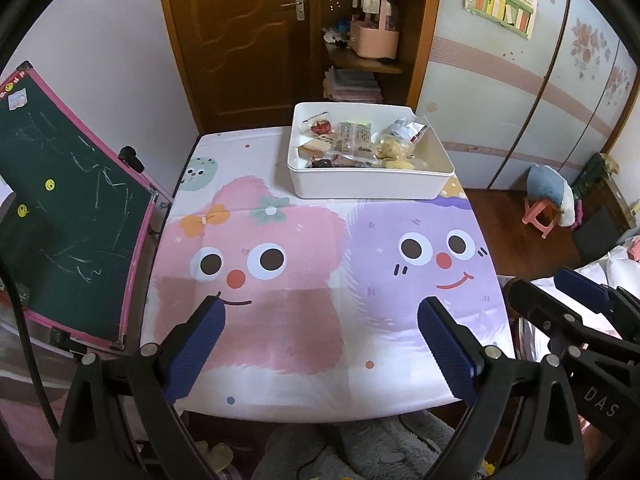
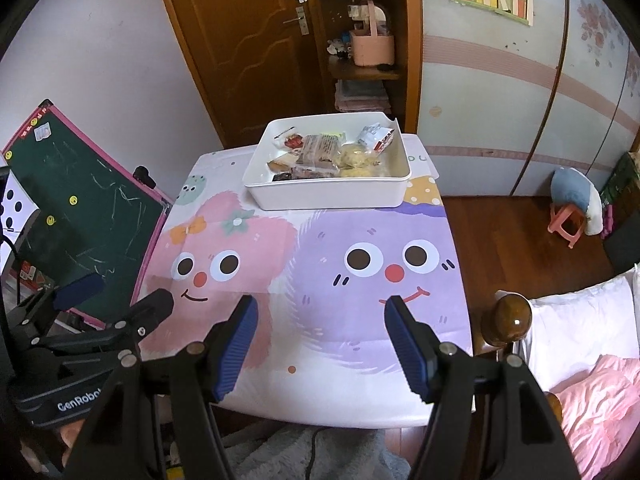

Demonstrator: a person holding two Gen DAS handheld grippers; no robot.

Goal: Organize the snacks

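A white bin stands at the far side of the table and holds several wrapped snacks, among them a red-labelled pack, a long clear-wrapped bar and pale round cookies. My left gripper is open and empty, hovering over the near part of the table. My right gripper is open and empty too, to the right of the left one. The right gripper also shows at the right edge of the left wrist view. The left gripper shows at the left of the right wrist view.
The table wears a cartoon cloth with a pink and a purple face. A green chalkboard leans at the left. A bed post and pillows are at the right. A door and shelf stand behind.
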